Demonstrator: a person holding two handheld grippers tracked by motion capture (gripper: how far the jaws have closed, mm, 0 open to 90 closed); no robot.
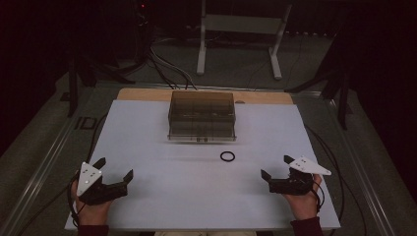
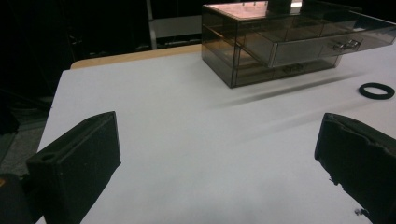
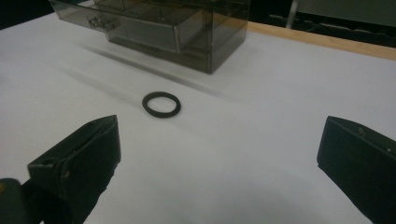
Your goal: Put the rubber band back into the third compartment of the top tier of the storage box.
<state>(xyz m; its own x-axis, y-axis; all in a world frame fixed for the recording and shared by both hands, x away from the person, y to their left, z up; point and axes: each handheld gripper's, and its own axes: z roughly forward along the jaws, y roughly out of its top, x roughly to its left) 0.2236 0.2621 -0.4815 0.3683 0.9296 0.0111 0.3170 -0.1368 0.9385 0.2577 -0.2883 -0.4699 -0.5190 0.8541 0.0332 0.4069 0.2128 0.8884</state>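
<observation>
Smoky drawer box [image 1: 202, 116] | contents unclear | black ring [image 1: 227, 156] near

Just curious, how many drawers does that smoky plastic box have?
2 that I can tell: an upper drawer pulled slightly out and a lower drawer shut beneath it, in the box; others may be hidden.

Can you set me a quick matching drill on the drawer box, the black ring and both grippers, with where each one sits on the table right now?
Things:
1. drawer box
2. black ring
3. left gripper
4. right gripper

Places or states:
A. open, held at the near right of the white table
B. lying flat, just in front of the box's right end
C. standing at the far middle of the table
D. open, held at the near left of the table

Pairs: 1-C, 2-B, 3-D, 4-A
</observation>
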